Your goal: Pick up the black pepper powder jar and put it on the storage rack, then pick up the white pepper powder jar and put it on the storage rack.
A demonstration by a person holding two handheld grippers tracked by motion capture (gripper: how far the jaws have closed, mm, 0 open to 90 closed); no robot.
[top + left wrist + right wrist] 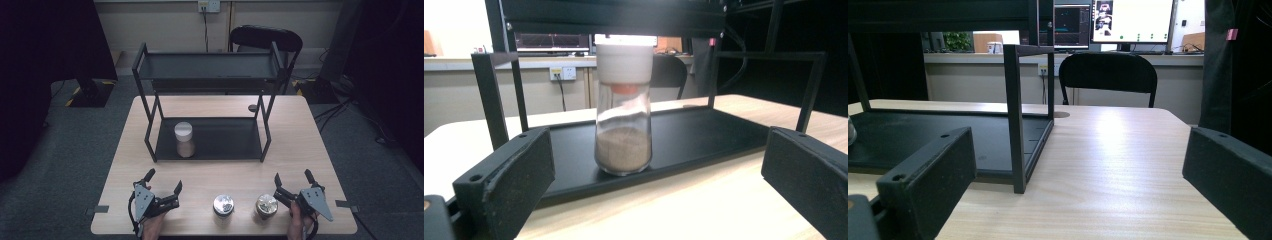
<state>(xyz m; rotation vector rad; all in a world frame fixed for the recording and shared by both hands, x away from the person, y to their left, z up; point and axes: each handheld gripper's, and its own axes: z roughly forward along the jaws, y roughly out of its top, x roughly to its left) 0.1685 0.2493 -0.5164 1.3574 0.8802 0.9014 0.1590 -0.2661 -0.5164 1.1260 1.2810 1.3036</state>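
A black two-tier rack (pixel 210 145) stands on the light wood table (pixel 300 145). On its lower shelf, at the left, a clear jar (pixel 184 139) with a white lid holds brown powder; the left gripper view looks straight at this jar (pixel 624 107). Two more jars stand near the table's front edge, one with a silver lid (pixel 223 205) and one with a brownish lid (pixel 266 205). My left gripper (pixel 163 181) rests open at the front left, nothing between its jaws. My right gripper (pixel 293 178) is open at the front right, beside the brownish-lidded jar.
A black chair (pixel 265 40) stands behind the table. The rack's upper shelf (pixel 207 67) is bare. The rack's front right post (pixel 1014 117) rises ahead of the right gripper. Bare tabletop lies to the rack's right (pixel 1128 165).
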